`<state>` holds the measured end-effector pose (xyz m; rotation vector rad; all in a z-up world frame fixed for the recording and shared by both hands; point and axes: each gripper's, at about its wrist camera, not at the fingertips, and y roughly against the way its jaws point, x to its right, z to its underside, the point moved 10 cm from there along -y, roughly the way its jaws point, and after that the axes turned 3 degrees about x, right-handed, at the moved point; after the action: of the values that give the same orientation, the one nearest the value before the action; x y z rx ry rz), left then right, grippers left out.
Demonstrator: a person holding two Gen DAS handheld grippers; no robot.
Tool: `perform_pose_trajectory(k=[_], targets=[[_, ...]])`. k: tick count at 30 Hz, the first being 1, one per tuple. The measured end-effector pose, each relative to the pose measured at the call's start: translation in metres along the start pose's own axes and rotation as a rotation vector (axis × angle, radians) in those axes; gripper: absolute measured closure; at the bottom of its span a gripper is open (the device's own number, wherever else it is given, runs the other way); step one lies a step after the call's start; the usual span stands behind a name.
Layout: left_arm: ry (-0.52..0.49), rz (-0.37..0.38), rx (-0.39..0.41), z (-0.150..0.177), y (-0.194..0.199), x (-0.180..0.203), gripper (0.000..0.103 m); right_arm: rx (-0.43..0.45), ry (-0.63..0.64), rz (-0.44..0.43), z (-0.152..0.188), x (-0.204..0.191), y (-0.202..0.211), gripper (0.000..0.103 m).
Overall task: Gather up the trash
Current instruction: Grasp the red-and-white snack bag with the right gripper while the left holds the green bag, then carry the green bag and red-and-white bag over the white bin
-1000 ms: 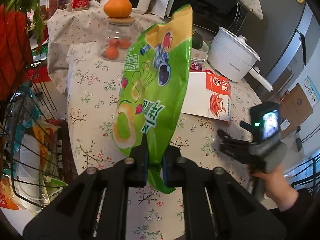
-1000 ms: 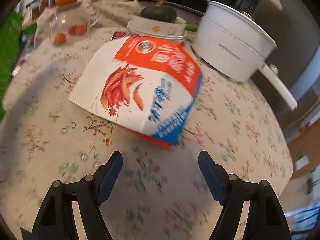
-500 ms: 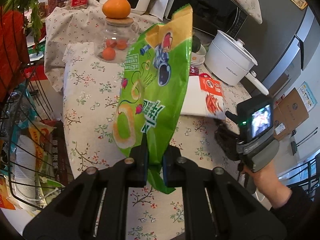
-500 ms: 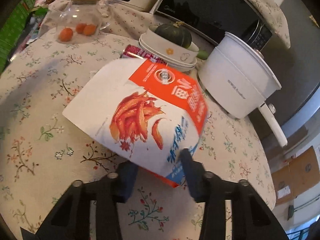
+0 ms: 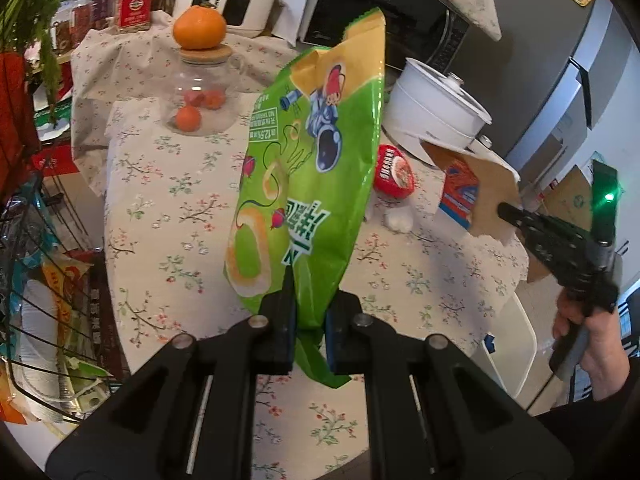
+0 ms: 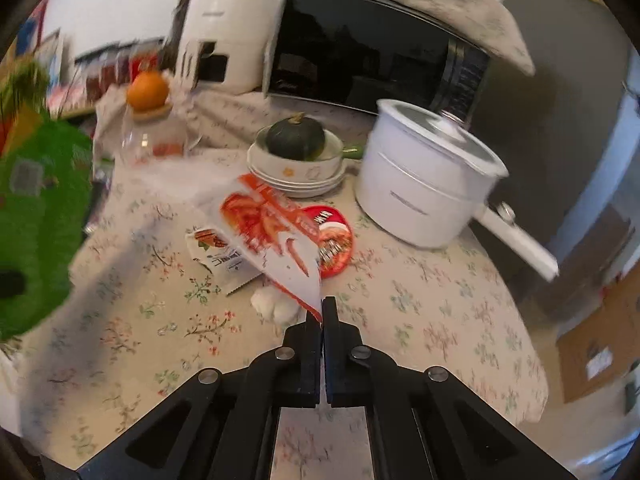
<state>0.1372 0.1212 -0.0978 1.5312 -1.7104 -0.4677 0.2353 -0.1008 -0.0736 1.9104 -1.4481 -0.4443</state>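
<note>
My left gripper is shut on a green snack bag and holds it upright above the floral table. My right gripper is shut on the corner of a white and red snack box, lifted off the table; it shows from its brown back in the left wrist view, with the right gripper at the right. A red round wrapper, a small sachet and a white crumpled wad lie on the table. The green bag shows blurred at the left of the right wrist view.
A white pot, stacked bowls with a green squash, a glass jar with an orange on top, a microwave and a white appliance stand at the back. A wire basket with packets stands left of the table.
My right gripper closed on the white and red box and lifted it off the table, uncovering the red wrapper, sachet and wad. The left gripper still holds the green bag.
</note>
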Motion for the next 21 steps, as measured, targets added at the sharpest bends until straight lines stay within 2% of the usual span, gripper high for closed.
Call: perform_pose_trajectory(k=[3, 6, 10, 21], targets=[[-0.003, 0.022, -0.012, 0.003, -0.003, 0.010, 0.091, -0.027, -0.057, -0.013, 0.017, 0.020, 0.015, 0.102], [-0.012, 0.037, -0.023, 0.006, -0.006, 0.021, 0.091, -0.018, -0.081, -0.009, 0.035, 0.038, 0.027, 0.102], [-0.036, 0.057, -0.039, 0.010, -0.011, 0.038, 0.091, -0.083, -0.177, -0.034, 0.060, 0.063, 0.031, 0.102], [-0.107, 0.146, -0.068, 0.016, -0.022, 0.102, 0.091, -0.052, -0.304, -0.014, 0.089, 0.134, 0.077, 0.102]])
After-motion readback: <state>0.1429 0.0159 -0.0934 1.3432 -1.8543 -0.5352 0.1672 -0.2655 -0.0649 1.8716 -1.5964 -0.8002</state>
